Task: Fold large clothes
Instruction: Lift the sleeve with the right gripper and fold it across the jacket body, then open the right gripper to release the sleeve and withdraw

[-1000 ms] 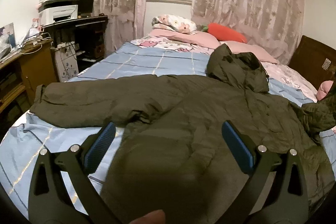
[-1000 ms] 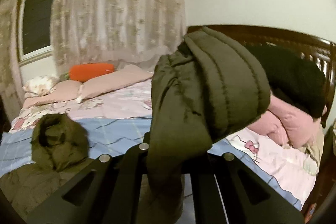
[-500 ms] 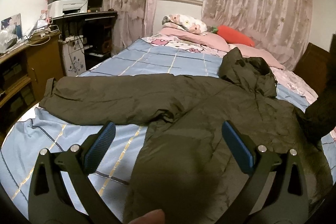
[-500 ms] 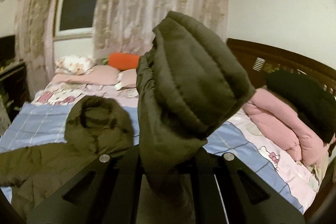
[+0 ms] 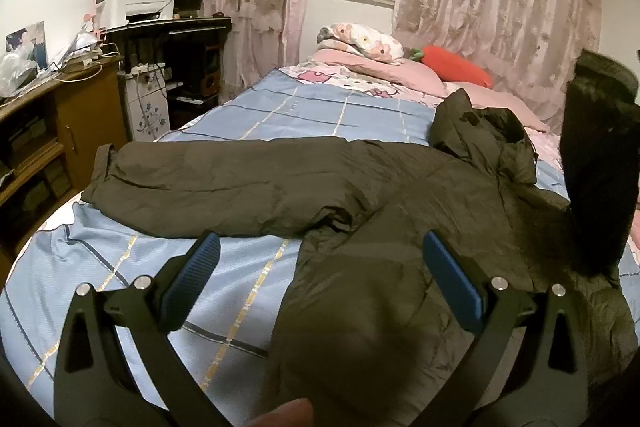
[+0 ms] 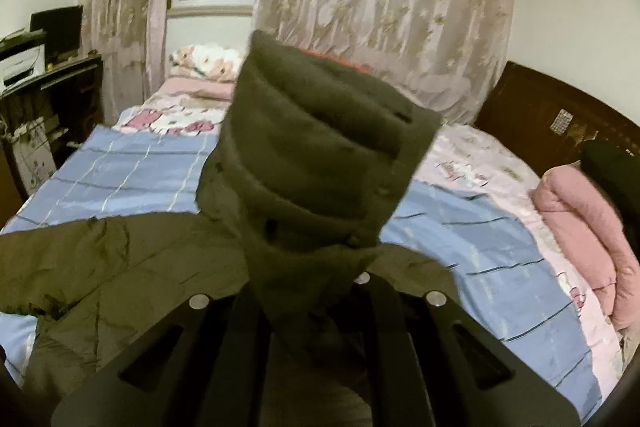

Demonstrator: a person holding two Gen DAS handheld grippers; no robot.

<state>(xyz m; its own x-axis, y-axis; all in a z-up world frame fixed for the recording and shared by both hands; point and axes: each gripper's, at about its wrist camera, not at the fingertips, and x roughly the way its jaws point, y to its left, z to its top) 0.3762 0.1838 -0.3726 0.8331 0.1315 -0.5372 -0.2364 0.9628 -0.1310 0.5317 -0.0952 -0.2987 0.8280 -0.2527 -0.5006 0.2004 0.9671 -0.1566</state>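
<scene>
Jacket [image 5: 360, 195] mid sleeve-fold: right gripper [image 6: 316, 291] clamped on sleeve [image 6: 320, 163], left gripper [image 5: 320, 275] jaws apart, empty; next, lay sleeve across body.

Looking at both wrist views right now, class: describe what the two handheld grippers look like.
The left gripper has two matte black, cut-out fingers with silver bolt heads and ribbed blue pads. The right gripper shows the same black cut-out frame and silver bolts; its pads are hidden. No cables or sleeves are visible.

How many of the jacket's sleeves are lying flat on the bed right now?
1. One sleeve lies spread flat across the blue bed, reaching toward the desk side. The other sleeve is lifted off the bed, pinched in the right gripper.
</scene>
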